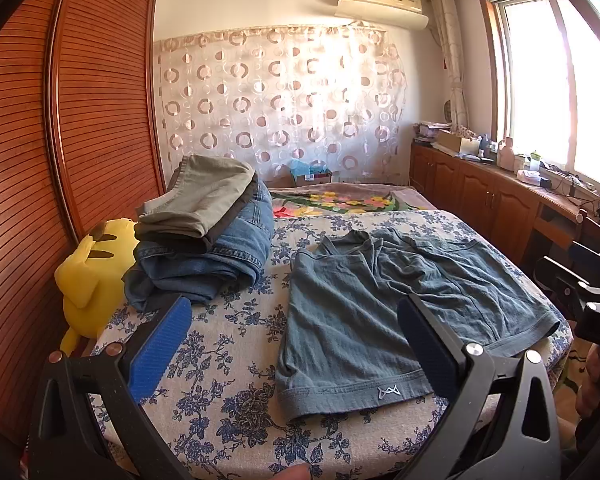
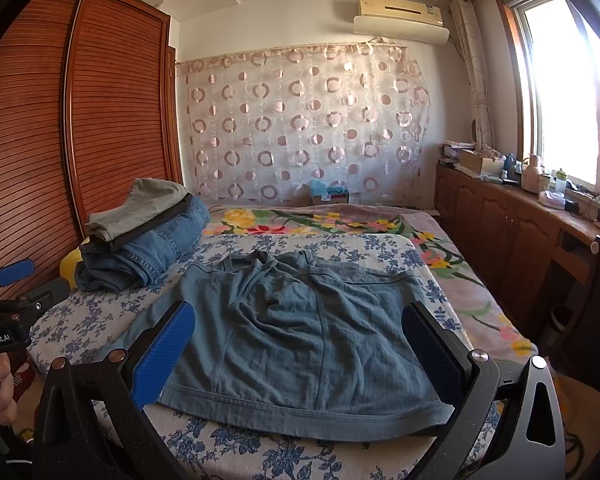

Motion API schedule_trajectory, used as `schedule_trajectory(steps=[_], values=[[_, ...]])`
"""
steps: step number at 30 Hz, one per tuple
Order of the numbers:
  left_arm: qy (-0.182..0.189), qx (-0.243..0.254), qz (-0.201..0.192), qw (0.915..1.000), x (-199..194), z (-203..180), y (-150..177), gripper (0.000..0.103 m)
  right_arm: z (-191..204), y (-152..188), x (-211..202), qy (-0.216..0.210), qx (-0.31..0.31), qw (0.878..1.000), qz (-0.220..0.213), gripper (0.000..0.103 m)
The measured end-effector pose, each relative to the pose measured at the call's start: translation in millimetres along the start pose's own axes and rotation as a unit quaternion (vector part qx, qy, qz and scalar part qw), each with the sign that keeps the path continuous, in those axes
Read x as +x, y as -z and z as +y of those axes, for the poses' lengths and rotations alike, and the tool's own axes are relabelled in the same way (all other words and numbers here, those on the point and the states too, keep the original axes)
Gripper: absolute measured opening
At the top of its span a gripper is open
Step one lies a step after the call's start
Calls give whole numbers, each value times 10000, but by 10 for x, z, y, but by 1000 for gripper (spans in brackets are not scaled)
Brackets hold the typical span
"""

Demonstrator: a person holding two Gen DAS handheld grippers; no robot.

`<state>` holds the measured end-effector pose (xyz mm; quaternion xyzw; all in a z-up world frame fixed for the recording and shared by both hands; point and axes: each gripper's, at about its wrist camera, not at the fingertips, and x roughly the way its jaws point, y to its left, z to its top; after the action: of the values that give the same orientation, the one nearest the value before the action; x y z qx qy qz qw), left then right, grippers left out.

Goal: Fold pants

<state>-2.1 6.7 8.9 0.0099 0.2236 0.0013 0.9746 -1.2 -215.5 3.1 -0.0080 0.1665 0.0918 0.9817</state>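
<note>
On the bed (image 1: 236,360), over its blue-flowered sheet, my teal shorts (image 1: 380,304) lie spread flat, with their hems toward me and their waistband away toward the far wall. They are a little rumpled near the waist. A small white logo (image 1: 389,391) sits on the near hem of the left leg.

My left tongs (image 1: 296,344) hover above the near edge of the bed, released and wide apart, gripping nothing. Seen through the left wrist camera, the left leg of the shorts lies between the two blue pads, closer to the right one.

My right tongs (image 2: 298,354) are likewise released and empty, held above the right leg of the shorts, whose hem spans the gap between the pads in the right wrist view. Whether either pad touches the cloth I cannot tell.

To the left of the shorts, apart from them, a stack of folded clothes (image 1: 204,240) rests on the bed: blue jeans at the bottom, a dark piece over them, and an olive-grey piece on top. A yellow plush toy (image 1: 96,276) sits just beside the stack, between the bed and the slatted wooden wardrobe (image 1: 60,120). A flowered blanket (image 2: 320,220) covers the far part of the bed.
</note>
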Motion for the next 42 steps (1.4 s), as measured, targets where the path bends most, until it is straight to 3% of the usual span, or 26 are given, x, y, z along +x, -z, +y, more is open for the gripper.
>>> schedule_trajectory(steps=[42], values=[[-31, 32, 71, 10000, 11, -23, -22, 103, -28, 30, 3, -79, 12, 9999, 85, 103]])
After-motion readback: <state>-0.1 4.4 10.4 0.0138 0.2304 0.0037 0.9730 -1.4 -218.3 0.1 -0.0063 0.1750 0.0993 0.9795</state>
